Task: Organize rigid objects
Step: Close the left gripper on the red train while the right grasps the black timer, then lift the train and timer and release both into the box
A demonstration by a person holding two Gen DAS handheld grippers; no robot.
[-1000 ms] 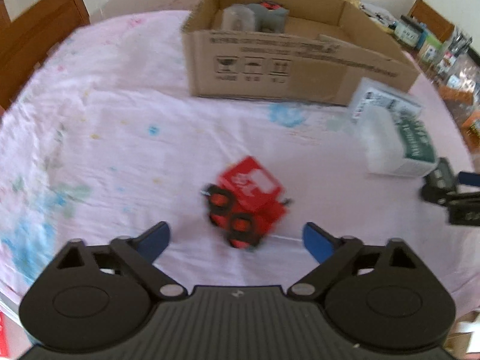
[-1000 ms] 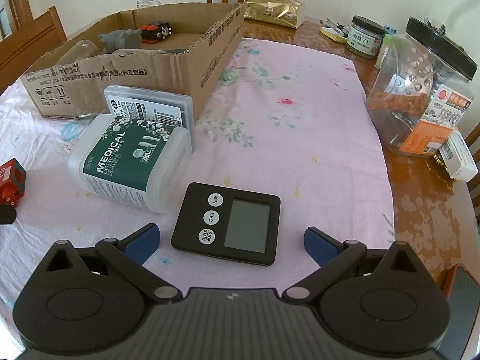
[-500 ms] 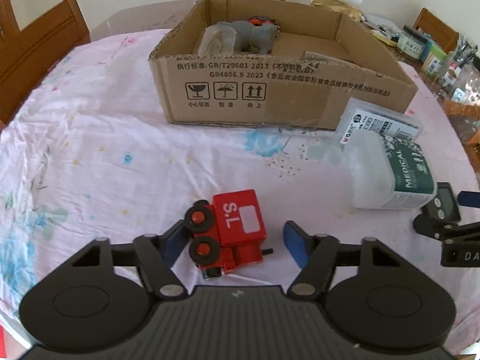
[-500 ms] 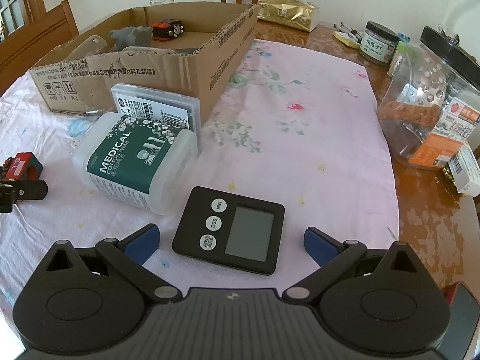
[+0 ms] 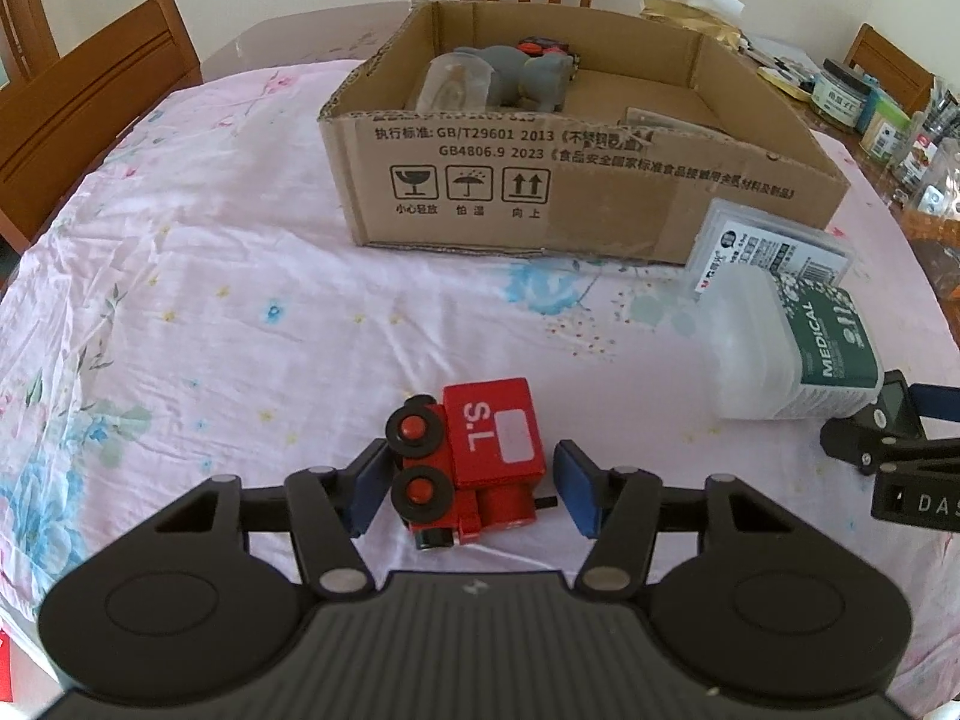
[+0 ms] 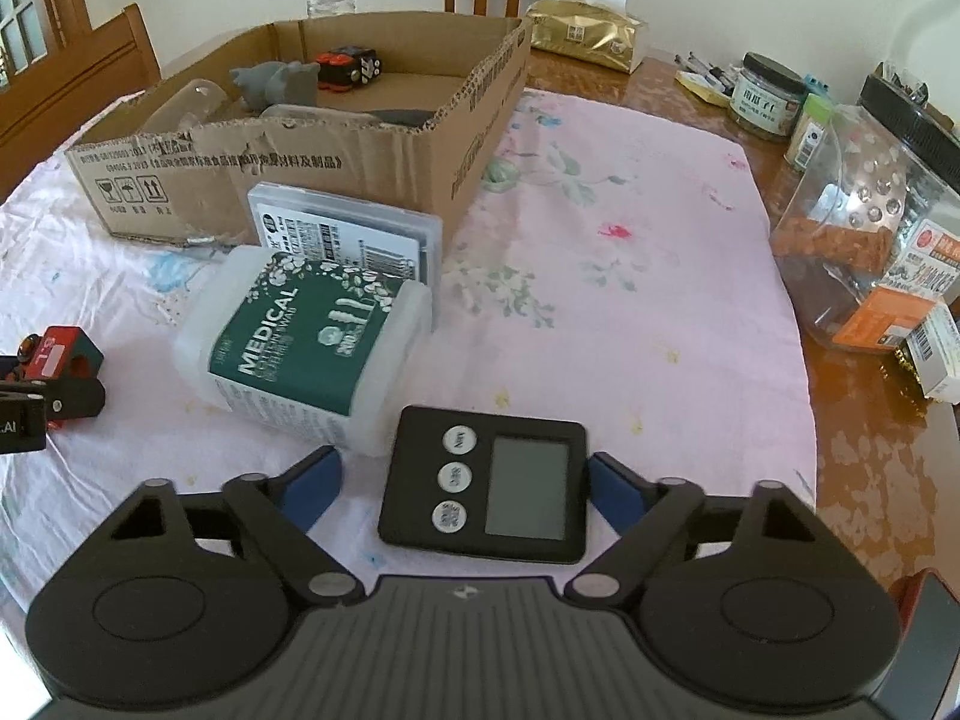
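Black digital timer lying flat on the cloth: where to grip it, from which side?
Grip the black digital timer across its two short side edges, coming steeply from above. It lies flat, face up, so only the thin edges offer opposing faces. The right gripper already straddles them, jaws just closing.

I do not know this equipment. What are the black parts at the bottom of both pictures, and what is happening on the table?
A person holds two hand grippers. Each picture comes from a camera on one gripper, looking along its fingers. The left gripper has just been closing around a red toy train, with a gap on one side. The right gripper has been closing around a black timer. A cardboard box and a cotton swab tub are also on the pink tablecloth.
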